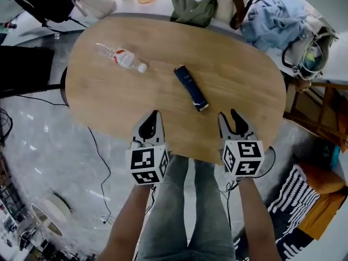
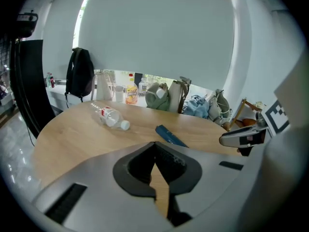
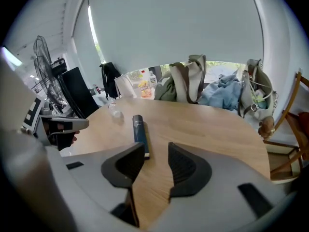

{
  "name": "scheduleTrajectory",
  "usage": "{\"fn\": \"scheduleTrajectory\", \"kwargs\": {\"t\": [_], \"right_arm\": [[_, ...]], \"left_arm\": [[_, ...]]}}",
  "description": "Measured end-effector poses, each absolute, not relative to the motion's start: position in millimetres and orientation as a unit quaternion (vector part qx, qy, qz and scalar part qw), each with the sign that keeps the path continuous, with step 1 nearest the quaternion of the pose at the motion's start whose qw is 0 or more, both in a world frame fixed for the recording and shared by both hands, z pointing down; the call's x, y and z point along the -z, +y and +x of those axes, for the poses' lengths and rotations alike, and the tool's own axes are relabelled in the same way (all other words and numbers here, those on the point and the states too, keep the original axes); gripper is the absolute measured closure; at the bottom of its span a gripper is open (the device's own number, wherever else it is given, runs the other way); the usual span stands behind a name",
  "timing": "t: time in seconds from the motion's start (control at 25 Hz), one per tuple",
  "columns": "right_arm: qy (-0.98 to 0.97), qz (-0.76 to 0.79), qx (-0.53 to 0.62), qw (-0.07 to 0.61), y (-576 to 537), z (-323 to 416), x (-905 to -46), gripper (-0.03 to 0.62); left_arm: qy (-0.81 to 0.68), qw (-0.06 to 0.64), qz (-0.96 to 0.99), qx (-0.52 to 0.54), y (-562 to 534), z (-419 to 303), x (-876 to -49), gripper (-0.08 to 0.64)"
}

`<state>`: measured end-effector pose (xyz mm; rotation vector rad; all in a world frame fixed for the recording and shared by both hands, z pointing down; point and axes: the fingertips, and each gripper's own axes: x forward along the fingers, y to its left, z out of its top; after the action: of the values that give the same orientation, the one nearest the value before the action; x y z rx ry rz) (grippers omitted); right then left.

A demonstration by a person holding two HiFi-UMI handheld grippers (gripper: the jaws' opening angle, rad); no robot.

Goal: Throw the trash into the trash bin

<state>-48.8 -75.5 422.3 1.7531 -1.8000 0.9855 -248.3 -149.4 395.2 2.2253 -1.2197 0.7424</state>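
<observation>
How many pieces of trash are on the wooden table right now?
2. A plastic bottle lies on its side toward the far left of the table; a long dark blue box lies near the middle. Nothing seems hidden.

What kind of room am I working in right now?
Likely a shared office or lab room: a wooden table, bags and clothes heaped on the counter behind it, and a standing fan.
</observation>
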Motion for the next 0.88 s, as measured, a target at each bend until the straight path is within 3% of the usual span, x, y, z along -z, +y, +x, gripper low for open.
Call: {"fn": "scheduleTrajectory", "kwargs": {"t": [0.88], "right_arm": [[-0.699,0.542,-0.361,0.297,-159,-113,-479,0.407]], "left_arm": [[-0.508,0.293,0.764,-0.268,-185,-314,-431,0.543]]}}
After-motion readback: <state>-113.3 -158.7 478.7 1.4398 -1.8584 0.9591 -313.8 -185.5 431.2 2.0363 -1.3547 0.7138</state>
